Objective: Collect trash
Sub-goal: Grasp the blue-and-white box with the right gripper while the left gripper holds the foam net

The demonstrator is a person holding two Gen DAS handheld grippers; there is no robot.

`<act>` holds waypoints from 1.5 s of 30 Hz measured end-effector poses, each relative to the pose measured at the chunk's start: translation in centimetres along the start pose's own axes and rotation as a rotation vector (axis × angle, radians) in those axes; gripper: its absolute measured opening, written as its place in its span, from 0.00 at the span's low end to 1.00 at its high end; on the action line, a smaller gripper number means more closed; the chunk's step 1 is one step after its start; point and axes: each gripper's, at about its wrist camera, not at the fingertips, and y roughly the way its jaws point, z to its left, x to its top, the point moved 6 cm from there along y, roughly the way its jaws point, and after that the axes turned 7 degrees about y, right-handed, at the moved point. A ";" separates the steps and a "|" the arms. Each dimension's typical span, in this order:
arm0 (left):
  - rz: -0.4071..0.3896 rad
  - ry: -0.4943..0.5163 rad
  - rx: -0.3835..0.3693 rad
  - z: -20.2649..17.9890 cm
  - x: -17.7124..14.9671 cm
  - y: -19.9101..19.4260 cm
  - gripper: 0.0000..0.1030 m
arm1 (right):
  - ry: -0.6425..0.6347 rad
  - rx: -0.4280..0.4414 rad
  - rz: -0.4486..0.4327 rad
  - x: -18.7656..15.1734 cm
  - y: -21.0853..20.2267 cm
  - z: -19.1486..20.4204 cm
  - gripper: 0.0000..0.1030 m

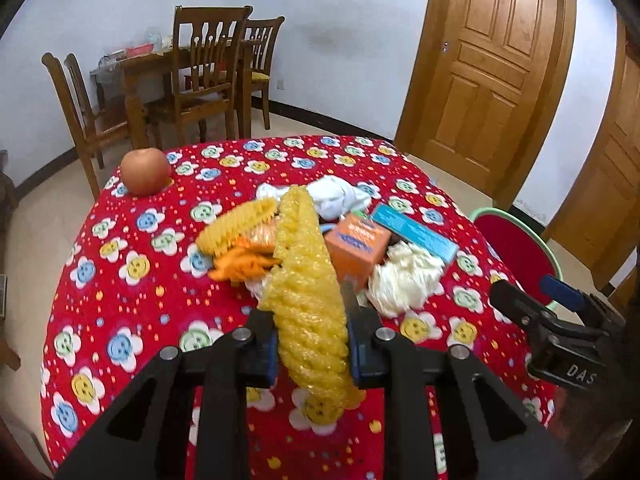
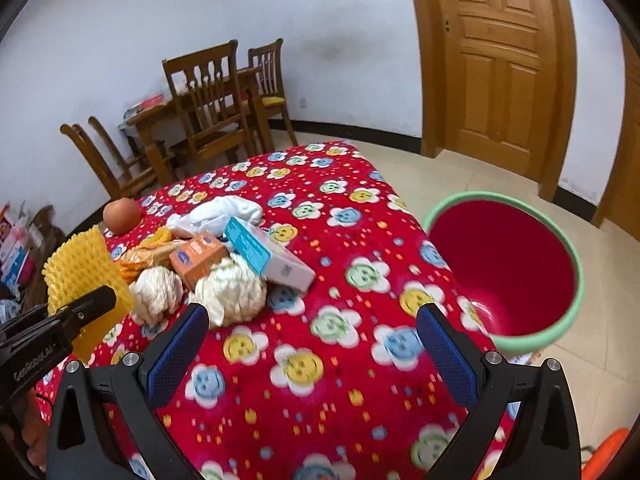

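- My left fingers [image 1: 310, 344] pinch the yellow foam net [image 1: 304, 280], lifted off the tabletop [image 1: 120, 300].
- My right fingers [image 2: 316, 344] gape wide, holding nothing.
- Bin [image 2: 576, 280] at 3 o'clock looks empty; pile [image 2: 224, 264] remains at 12.

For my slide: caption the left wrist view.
Left gripper clamps yellow foam net above the trash pile on the floral table.

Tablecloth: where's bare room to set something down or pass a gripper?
Free: the near stretch of tablecloth between the right gripper and the trash pile, the strip toward the red bin, and the far edge behind the apple. Crowded: the middle, around the orange box, blue box and crumpled tissues.
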 end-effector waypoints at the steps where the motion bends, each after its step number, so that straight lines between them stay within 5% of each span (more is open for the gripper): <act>1: 0.001 -0.001 0.005 0.1 0.2 0.3 0.24 | -0.011 0.000 0.012 0.5 0.7 0.3 1.00; 14: 0.029 -0.023 0.005 0.7 1.6 3.4 0.24 | -0.095 0.022 0.145 3.1 7.0 2.3 0.99; 25: 0.043 -0.030 0.002 0.9 1.9 4.6 0.24 | -0.154 0.067 0.202 3.6 8.4 3.2 0.87; 30: 0.047 -0.034 -0.006 0.8 1.9 4.9 0.24 | -0.208 0.041 0.243 3.3 9.7 3.8 0.62; 34: 0.044 -0.035 -0.010 0.8 1.9 4.8 0.24 | -0.140 0.079 0.297 3.2 10.8 2.9 0.31; 45: 0.012 -0.034 -0.030 0.3 2.4 3.6 0.24 | 0.015 0.198 0.215 4.6 7.6 0.9 0.21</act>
